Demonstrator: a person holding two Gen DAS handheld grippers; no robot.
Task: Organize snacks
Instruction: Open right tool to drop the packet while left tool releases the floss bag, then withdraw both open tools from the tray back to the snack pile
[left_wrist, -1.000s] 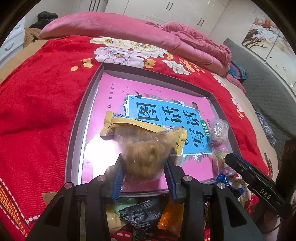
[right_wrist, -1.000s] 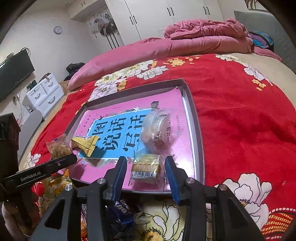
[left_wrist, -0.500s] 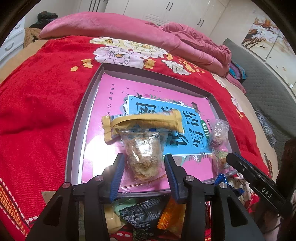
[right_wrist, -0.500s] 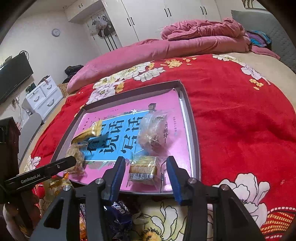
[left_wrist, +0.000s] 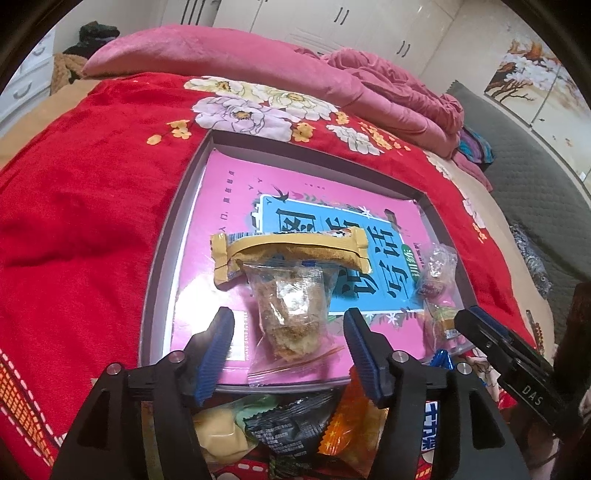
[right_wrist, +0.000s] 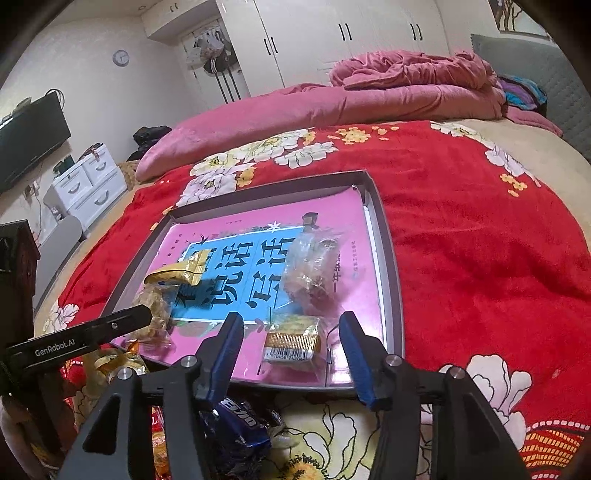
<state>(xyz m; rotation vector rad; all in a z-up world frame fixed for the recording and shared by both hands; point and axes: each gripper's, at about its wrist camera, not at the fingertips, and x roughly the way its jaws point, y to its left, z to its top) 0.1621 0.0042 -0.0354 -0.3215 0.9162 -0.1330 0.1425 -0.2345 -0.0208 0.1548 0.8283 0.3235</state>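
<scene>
My left gripper (left_wrist: 288, 328) hovers over the near edge of the grey tray (left_wrist: 162, 258), and its jaws are opening. A clear packet of brown floss snack (left_wrist: 291, 306) lies flat on the tray between the pads, which do not touch it. Behind that packet lies a yellow bar wrapper (left_wrist: 291, 247). The jaws of my right gripper (right_wrist: 291, 332) are opening too. A small gold packet with a barcode (right_wrist: 293, 339) rests on the tray (right_wrist: 391, 280) between them, free of the pads. A clear crumpled packet (right_wrist: 314, 266) lies just beyond it.
A pink and blue book (right_wrist: 236, 280) lines the tray's floor. A pile of loose snack packets (left_wrist: 288, 424) sits on the red flowered blanket (left_wrist: 74, 221) below both grippers. The left gripper's finger (right_wrist: 122, 321) reaches in from the left. A pink quilt (right_wrist: 406, 88) lies at the back.
The left jaws have spread and let go of the floss packet, which dropped from upright to lying flat on the tray. The right jaws have widened away from the gold packet.
</scene>
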